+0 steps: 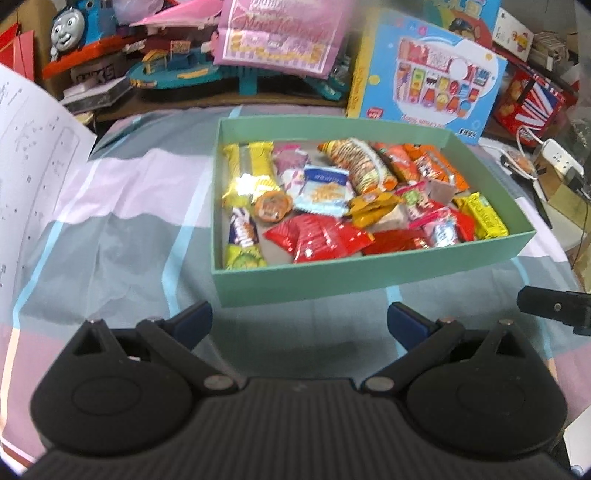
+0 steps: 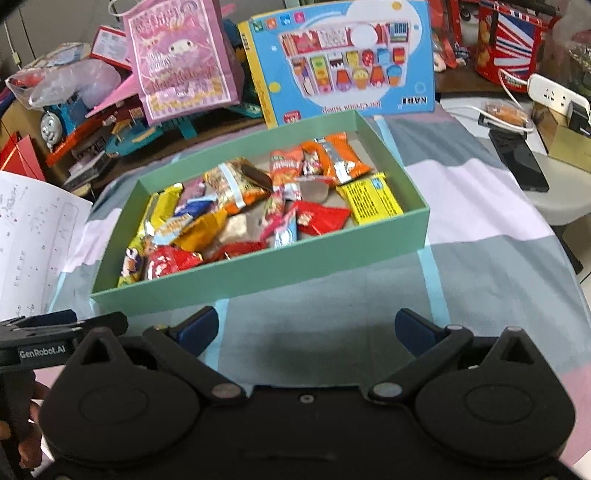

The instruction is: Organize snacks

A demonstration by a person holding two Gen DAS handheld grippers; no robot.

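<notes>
A mint-green box [image 1: 369,273] [image 2: 258,271] sits on the striped cloth and holds several wrapped snacks: red packets [image 1: 321,240] [image 2: 321,218], a yellow bar [image 1: 484,218] [image 2: 369,201], orange packs [image 1: 436,166] [image 2: 343,155] and yellow wafers [image 1: 251,170]. My left gripper [image 1: 299,325] hovers open just short of the box's near wall, nothing between its blue-tipped fingers. My right gripper [image 2: 306,330] is also open and empty, a little back from the near wall. The other gripper's black body shows at the right edge [image 1: 554,308] and left edge [image 2: 55,336].
An open notebook [image 1: 33,158] [image 2: 33,236] lies at the left. Behind the box stand a blue toy box [image 1: 432,74] [image 2: 347,59], a pink bag [image 2: 181,62], a toy train [image 1: 74,26] and a red tin [image 2: 509,40]. A phone [image 2: 521,162] and power strip [image 2: 554,96] lie right.
</notes>
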